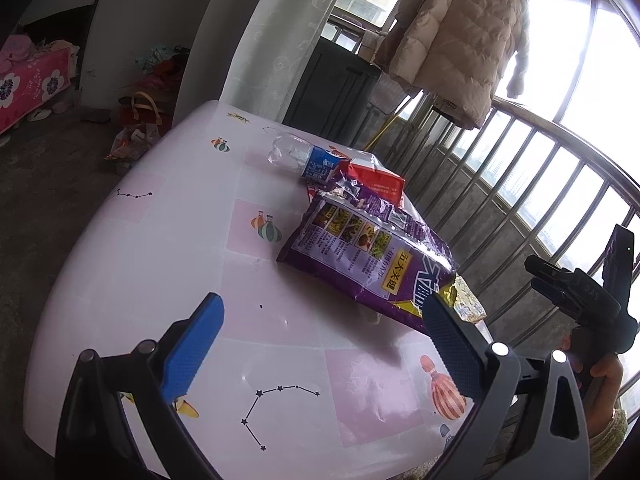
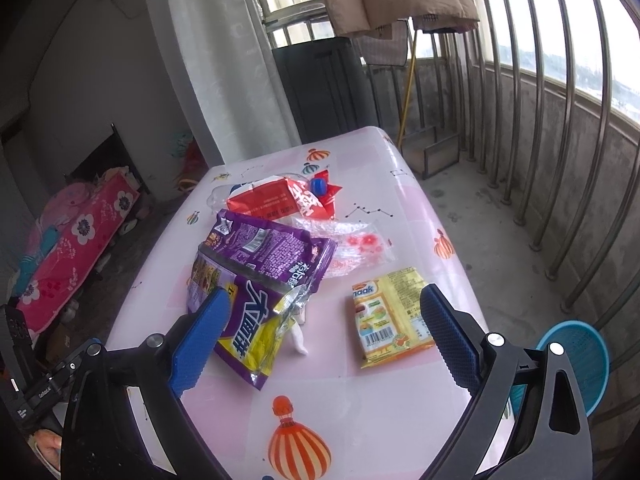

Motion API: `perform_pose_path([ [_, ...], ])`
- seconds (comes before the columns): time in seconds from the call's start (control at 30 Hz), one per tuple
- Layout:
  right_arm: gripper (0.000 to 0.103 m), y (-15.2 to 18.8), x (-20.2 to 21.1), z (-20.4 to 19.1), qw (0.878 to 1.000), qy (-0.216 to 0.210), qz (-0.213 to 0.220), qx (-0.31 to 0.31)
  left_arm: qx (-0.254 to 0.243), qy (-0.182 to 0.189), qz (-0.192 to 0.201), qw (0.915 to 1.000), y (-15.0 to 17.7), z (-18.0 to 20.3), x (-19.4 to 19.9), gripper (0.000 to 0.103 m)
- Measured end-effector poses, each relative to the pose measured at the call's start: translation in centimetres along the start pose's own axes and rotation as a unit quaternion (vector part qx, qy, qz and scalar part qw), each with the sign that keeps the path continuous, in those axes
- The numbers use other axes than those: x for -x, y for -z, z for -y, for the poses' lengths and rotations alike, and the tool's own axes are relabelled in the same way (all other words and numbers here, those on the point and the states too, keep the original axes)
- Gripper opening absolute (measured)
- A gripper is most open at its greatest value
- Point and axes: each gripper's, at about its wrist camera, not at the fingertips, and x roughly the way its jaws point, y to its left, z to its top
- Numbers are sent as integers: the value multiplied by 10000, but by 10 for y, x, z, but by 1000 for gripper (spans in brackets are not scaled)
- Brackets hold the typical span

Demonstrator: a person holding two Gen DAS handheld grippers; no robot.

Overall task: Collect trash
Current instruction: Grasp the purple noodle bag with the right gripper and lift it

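Table (image 2: 416, 216): glossy pink-and-white top with rounded corners, printed with striped hot-air balloons and star constellations.

Trash, all lying on the tabletop in 1 loose cluster toward its middle:

1. Purple bag (image 2: 260, 276): crinkled foil-plastic pouch, torn open, yellow band at its lower end, photo panels on the back. It overlaps the red bag's near edge.
2. Red bag (image 2: 276, 200): creased, shiny wrapper with white print, behind the purple bag.
3. Bottle (image 1: 298, 156): clear, crushed plastic, blue label, lying on its side at the far end of the cluster, partly under the red bag. A blue cap (image 2: 319, 185) shows above the red bag in the right wrist view.
4. Clear wrapper (image 2: 352, 246): thin, wrinkled film with red spots, right of the purple bag.
5. Yellow packet (image 2: 390, 316): flat, rectangular, barcode near its lower edge, apart from the others and nearest the right gripper.
6. White scrap (image 2: 298, 338): small crumpled piece at the purple bag's torn corner.

Left gripper (image 1: 320, 344): 2 blue fingers with dimpled rubber pads, spread wide over bare tabletop, holding nothing.

Right gripper (image 2: 324, 336): same build, fingers wide apart and empty, the left pad in front of the purple bag, the right pad beside the yellow packet.

Basket (image 2: 576, 364): round blue perforated plastic, on the concrete floor right of the table.

Surroundings: steel railing (image 2: 560, 120), beige quilted coat (image 1: 460, 36) hanging above it.
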Motion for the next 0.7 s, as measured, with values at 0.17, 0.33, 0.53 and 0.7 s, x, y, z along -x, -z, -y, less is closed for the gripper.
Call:
perform_pose_path([
  [0.17, 88, -2, -2, 2, 9997, -199, -16, -113, -18, -104, 22, 9999, -2, -4, 0, 97],
  [0.33, 85, -5, -8, 3, 9977, -591, -100, -329, -45, -209, 137, 9997, -8, -11, 3, 97],
  [0.53, 75, -5, -28, 19, 9877, -1238, -323, -900, -254, -214, 118, 9994, -21, -9, -11, 97],
  [0.7, 72, 0, -64, 29, 9694, -1850, -786, -1409, -418, -167, 58, 9990, -32, 0, -33, 92],
])
